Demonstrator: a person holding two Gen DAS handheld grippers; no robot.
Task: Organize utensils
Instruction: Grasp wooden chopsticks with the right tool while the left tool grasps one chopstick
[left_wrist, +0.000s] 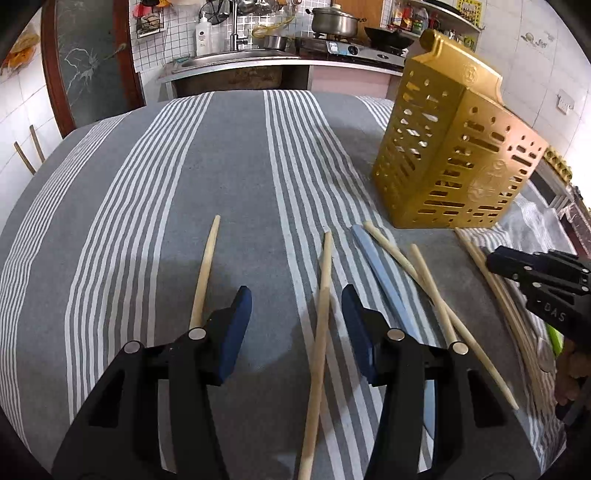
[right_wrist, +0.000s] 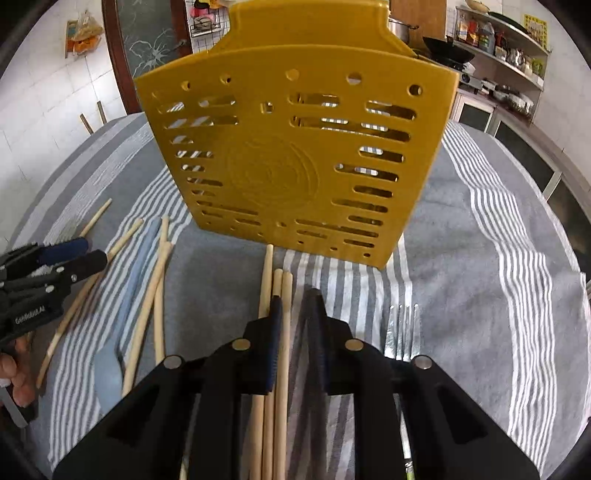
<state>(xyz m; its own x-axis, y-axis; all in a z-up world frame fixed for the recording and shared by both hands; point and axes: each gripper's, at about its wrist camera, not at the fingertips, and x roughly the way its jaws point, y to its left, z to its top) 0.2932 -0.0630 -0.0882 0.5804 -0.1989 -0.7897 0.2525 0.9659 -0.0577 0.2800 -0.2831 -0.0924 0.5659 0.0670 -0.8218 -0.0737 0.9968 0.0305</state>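
A gold slotted utensil holder stands upright on the striped cloth. Several wooden chopsticks lie loose on the cloth, with a light blue knife among them. My left gripper is open just above the cloth, with one chopstick lying between its fingers. My right gripper is open low over the cloth; three chopsticks lie side by side by its left finger. A metal fork lies to its right. The right gripper also shows in the left wrist view.
The table is covered by a grey and white striped cloth. Behind it are a sink counter, a stove with a pot and shelves with bottles. The left gripper sits at the left edge of the right wrist view.
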